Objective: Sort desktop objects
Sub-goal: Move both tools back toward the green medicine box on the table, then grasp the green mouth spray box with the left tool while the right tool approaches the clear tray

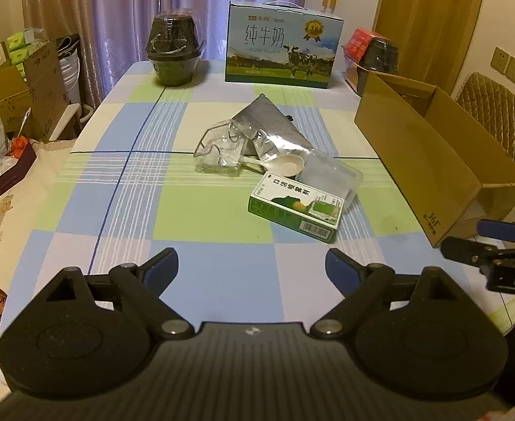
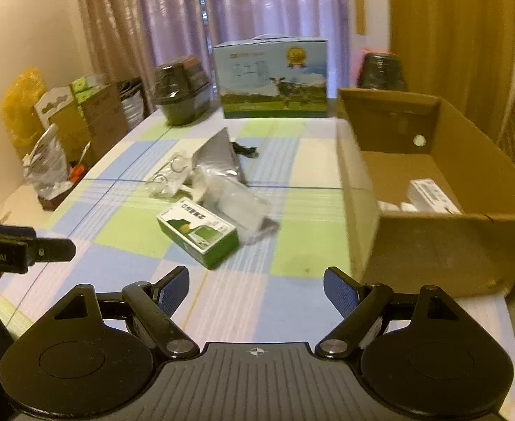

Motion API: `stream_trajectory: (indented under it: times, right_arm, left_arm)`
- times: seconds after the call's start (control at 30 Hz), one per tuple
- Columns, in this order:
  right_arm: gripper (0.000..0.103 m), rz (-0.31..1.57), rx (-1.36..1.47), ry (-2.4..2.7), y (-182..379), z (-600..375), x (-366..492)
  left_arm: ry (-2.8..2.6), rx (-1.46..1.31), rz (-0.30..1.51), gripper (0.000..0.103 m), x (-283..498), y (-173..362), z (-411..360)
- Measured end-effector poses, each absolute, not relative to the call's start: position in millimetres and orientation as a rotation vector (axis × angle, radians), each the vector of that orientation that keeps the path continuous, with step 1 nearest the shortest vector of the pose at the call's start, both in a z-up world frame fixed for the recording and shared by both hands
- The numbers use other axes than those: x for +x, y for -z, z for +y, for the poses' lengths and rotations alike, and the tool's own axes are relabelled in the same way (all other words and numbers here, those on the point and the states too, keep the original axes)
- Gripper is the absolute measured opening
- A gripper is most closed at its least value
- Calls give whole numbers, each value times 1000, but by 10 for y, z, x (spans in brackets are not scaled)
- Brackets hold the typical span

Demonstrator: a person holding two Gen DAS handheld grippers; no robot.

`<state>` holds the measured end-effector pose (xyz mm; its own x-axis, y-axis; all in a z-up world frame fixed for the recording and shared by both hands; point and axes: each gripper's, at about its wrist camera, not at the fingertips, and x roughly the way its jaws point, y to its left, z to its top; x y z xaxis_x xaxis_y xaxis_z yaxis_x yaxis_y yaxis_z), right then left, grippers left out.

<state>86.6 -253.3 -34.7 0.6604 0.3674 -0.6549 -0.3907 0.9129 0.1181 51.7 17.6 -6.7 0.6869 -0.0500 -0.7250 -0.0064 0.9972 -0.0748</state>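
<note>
Table under blue-green-white checked cloth (image 1: 124,210), purple curtains (image 1: 194,3) behind. Green-white rectangular carton (image 1: 294,210) lies flat mid-table, long axis slanting near-right to far-left, touching clear plastic clutter (image 1: 222,151). Open brown cardboard box (image 2: 432,210) at right edge. Left gripper (image 1: 252,270), right gripper (image 2: 256,287): jaws spread, empty.

Ahead of me a table (image 1: 124,189) under a checked cloth of blue, green and white runs to purple curtains (image 1: 194,3) across the far wall, warm light showing through them. To my right I see a wooden door (image 1: 429,17), wall sockets (image 1: 508,65) and a quilted chair (image 1: 499,119). On my left stand stacked cardboard boxes (image 1: 33,84).
</note>
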Motion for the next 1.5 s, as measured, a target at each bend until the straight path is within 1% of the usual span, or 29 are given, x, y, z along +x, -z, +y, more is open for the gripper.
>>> stream_trajectory:
  times: [0.23,0.3,0.37,0.53,0.67,1.0,1.03,1.07,1.1,1.17,1.23,1.27,1.3,1.5]
  right_arm:
    - [81,725,-101,-482,451,-2336,1158]
    - [79,720,-118,-490,480,-2299,1276]
    - [74,718,-132,-493,508,-2259,1402]
    - [67,733,-170,-507,637,-2146,1768]
    - [57,770,-166,-529,787,-2051,2072]
    - [52,827,-141,-536,1109,-1957,2501]
    - [49,840,-132,-540,1140,-1960,2518]
    - [41,852,-117,-548,1163,-1967,2531]
    - [38,867,-97,-557,1182,-1978,2539]
    - [22,897,-63,-559,1203,-2008,2529]
    - [13,930,-31,-560,1219,-2039,2510]
    - [11,950,-2,-564,1222,-2068,2498]
    - [11,963,19,-567,1218,-2085,2481]
    - [10,1020,33,-619,1224,-2033,2214]
  left_arm:
    - [17,-67,815,89,743,131,231]
    - [18,-63,822,89,826,167,239]
    - [22,-63,826,89,894,203,252]
    - [38,-57,838,89,1096,311,267]
    - [41,-56,852,89,1246,411,284]
    - [64,-68,880,89,1442,605,276]
    - [66,-71,882,89,1451,622,273]
    - [68,-77,885,89,1456,639,270]
    - [70,-84,886,89,1462,651,266]
    - [72,-90,889,89,1467,673,260]
    - [72,-92,891,89,1473,685,252]
    - [72,-94,892,89,1473,688,253]
    - [72,-96,892,89,1472,690,250]
    - [65,-102,892,89,1446,699,252]
